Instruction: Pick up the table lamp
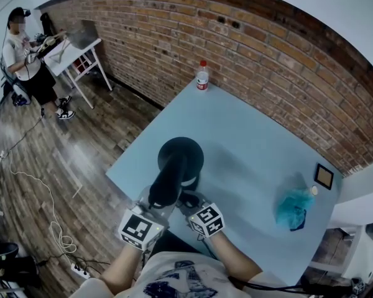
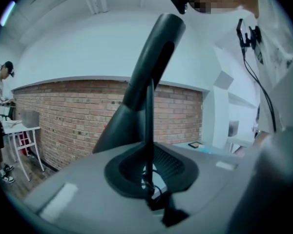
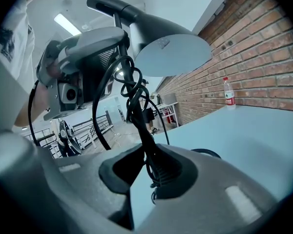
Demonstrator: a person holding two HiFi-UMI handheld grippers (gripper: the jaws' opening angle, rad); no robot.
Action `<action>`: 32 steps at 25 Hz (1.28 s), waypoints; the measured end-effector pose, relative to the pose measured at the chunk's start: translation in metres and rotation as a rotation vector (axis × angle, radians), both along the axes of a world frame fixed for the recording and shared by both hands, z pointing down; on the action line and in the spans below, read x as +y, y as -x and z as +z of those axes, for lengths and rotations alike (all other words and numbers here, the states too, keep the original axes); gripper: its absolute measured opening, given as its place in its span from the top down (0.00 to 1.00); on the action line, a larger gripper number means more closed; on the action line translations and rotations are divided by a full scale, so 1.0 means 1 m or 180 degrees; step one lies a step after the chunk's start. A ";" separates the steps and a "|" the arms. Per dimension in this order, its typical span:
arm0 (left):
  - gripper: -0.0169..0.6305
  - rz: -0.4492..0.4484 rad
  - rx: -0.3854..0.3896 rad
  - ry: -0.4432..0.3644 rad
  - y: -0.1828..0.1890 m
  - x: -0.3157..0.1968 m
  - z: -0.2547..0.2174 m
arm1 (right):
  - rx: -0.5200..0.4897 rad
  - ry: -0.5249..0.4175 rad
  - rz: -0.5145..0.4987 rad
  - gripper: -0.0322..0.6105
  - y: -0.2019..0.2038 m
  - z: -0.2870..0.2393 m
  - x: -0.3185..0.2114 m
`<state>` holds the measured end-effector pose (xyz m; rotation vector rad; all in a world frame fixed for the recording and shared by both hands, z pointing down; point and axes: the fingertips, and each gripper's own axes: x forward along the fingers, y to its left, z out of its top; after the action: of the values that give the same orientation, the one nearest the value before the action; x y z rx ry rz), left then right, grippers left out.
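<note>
A black table lamp (image 1: pixel 179 156) stands over the near part of the light blue table (image 1: pixel 255 135); its round shade faces up in the head view. Both grippers sit side by side at its near side. My left gripper (image 1: pixel 154 205) is shut on the lamp's thin stem (image 2: pixel 149 130), which runs upright between the pads, with the lamp's arm (image 2: pixel 154 57) rising above. My right gripper (image 1: pixel 190 202) is shut on the lamp's bundled black cord (image 3: pixel 136 101), which drops between its pads. The shade's pale underside (image 3: pixel 173 57) hangs above. The lamp's foot is hidden.
A water bottle (image 1: pixel 202 76) stands at the table's far corner by the brick wall. A teal crumpled bag (image 1: pixel 292 208) and a small framed square (image 1: pixel 324 176) lie at the right edge. A person (image 1: pixel 25 61) stands at a white table (image 1: pixel 81 48) far left. Cables trail over the wooden floor.
</note>
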<state>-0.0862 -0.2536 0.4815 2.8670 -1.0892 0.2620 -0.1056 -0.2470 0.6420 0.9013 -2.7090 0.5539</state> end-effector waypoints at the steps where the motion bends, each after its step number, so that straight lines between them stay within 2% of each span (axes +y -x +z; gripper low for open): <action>1: 0.92 -0.0003 0.0006 0.0002 0.000 0.000 0.000 | 0.0003 0.0000 -0.0001 0.85 0.000 0.000 0.000; 17: 0.93 -0.0034 0.0090 0.0002 -0.001 0.007 -0.015 | 0.0089 -0.0143 0.0012 0.86 -0.006 -0.012 0.007; 32: 0.92 0.0093 0.0064 -0.0203 -0.018 0.023 -0.045 | 0.0086 -0.0396 0.0051 0.86 -0.022 -0.046 0.012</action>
<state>-0.0679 -0.2307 0.4361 2.9366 -1.0721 0.2033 -0.0831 -0.2353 0.5965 0.9544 -2.7392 0.3766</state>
